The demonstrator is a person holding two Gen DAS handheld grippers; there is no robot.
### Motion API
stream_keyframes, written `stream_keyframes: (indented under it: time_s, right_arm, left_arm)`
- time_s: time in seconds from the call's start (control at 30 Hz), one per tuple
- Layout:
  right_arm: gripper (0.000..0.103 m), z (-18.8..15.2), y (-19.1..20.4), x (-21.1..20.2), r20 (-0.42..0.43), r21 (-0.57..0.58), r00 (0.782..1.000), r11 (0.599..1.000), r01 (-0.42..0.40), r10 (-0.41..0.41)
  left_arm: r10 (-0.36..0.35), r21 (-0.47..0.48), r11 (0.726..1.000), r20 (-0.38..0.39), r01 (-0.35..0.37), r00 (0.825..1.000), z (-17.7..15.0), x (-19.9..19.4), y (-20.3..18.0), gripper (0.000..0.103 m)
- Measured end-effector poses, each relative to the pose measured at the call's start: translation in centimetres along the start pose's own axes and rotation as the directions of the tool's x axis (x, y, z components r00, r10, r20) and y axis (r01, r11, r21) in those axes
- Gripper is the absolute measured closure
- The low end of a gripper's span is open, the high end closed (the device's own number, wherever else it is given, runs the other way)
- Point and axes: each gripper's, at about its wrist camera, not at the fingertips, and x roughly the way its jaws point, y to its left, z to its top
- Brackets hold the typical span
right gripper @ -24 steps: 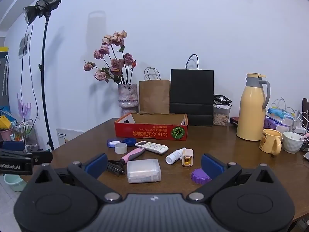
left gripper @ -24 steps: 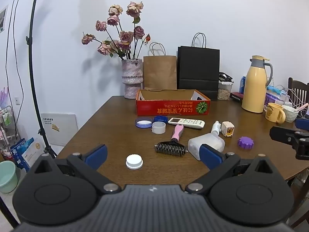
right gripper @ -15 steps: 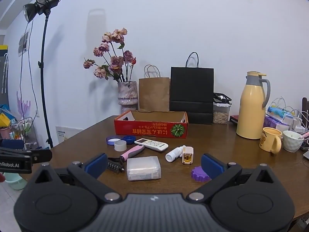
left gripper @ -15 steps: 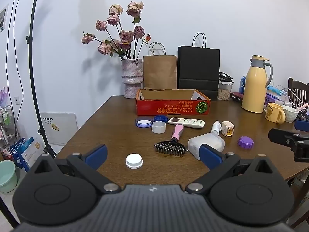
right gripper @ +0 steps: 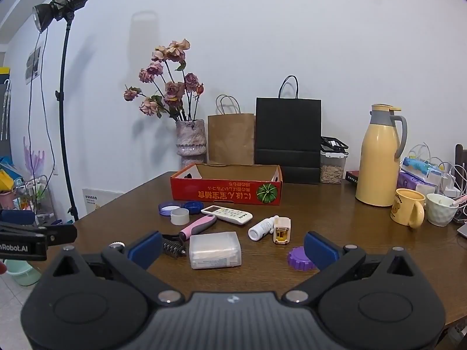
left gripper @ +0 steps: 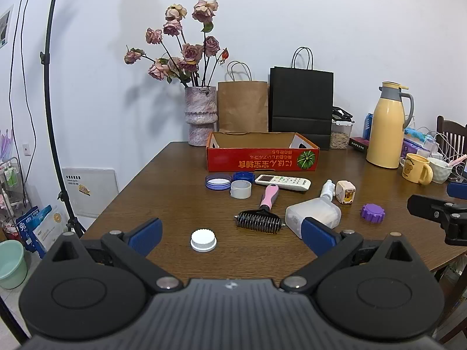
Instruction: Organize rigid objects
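Left hand-held gripper spread, white cap between fingers; right hand-held gripper spread.

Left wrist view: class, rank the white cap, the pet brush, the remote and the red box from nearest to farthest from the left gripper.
1. White cap: on the table just ahead of the left gripper, between its open fingers.
2. Pet brush: a little further, right of centre.
3. Remote: mid-table, beyond the brush.
4. Red box: farthest, near the bags.
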Motion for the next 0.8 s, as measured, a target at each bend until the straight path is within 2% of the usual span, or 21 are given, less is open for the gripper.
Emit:
stream_keyframes:
  time_s: [0.27, 0.8]
  right_arm:
    - [0.000, -0.79, -0.35, 0.23, 0.002, -0.002, 1.000, 1.000, 0.002, -0.002]
    - [0.000, -0.02, 0.07, -0.24, 0.008, -0.011, 1.000, 1.000, 0.006, -0.006]
  left_arm:
    - [0.000, 0.001, 1.000, 0.000, 0.000, 1.000, 0.05, -0.03, -0.01, 0.000]
    - [0.000, 0.003, 1.000, 0.007, 0.000, 1.000, 0.08, -0.06, -0.07, 0.000]
